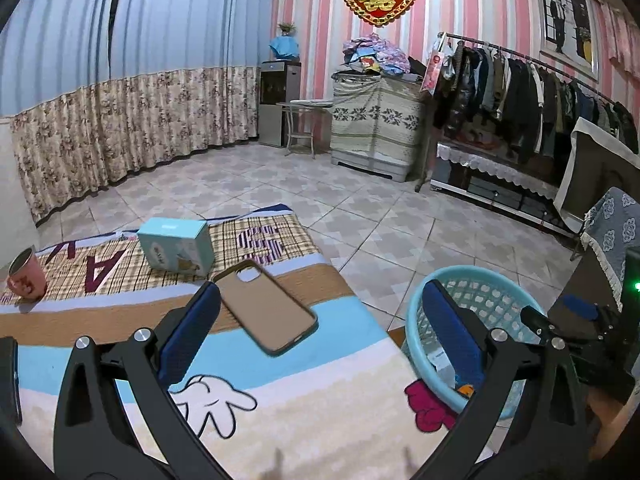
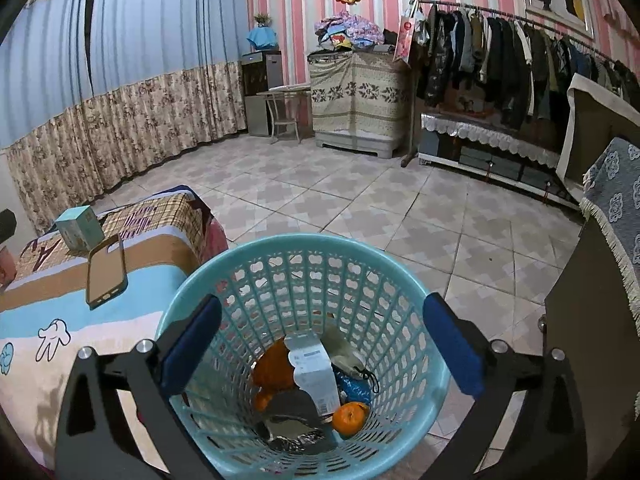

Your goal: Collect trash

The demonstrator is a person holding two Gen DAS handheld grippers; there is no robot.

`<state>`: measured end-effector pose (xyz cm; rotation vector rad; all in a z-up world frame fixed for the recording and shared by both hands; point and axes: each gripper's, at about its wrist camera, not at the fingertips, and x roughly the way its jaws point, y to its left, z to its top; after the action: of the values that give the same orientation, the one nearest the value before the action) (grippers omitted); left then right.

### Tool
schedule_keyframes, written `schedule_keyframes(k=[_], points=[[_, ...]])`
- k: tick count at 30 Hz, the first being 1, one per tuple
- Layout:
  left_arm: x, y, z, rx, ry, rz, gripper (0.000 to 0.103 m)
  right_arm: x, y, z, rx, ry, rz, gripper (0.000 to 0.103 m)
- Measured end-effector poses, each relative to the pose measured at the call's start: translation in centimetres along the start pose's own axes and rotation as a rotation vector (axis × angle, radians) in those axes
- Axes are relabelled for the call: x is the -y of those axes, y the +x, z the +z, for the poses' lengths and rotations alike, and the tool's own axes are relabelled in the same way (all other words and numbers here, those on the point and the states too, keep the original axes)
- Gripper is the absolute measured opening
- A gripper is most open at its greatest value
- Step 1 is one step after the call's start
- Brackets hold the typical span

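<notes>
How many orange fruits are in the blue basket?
2 show. One round orange fruit sits at the bottom of the light blue plastic lattice basket, on the right. Another orange piece lies left, partly under a white paper label. More may be hidden underneath.

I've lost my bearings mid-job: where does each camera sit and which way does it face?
Left wrist: on the left gripper, over the blanket, facing the phone case and box; open fingers show, right gripper at right.
Right wrist: on the right gripper, above the basket, looking at trash inside; open fingers show.
Shared: basket, phone case, box, blanket, clothes rack.
</notes>
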<state>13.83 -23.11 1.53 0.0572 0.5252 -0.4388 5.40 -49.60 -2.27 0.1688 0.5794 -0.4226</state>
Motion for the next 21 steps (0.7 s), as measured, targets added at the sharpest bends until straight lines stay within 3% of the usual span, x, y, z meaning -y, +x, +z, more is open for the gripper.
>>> schedule_keyframes(k=[12, 21], points=[[-3.4, -3.3, -4.4, -0.032, 0.017, 0.057, 0.098, -5.0, -4.6, -2.0, 0.056, -0.048, 0.034, 0.099], [-8.6, -9.2, -6.9, -0.033, -0.033, 0.119, 0.098, -9.8, -9.3, -3.5, 0.078, -0.068, 0.098, 0.099]])
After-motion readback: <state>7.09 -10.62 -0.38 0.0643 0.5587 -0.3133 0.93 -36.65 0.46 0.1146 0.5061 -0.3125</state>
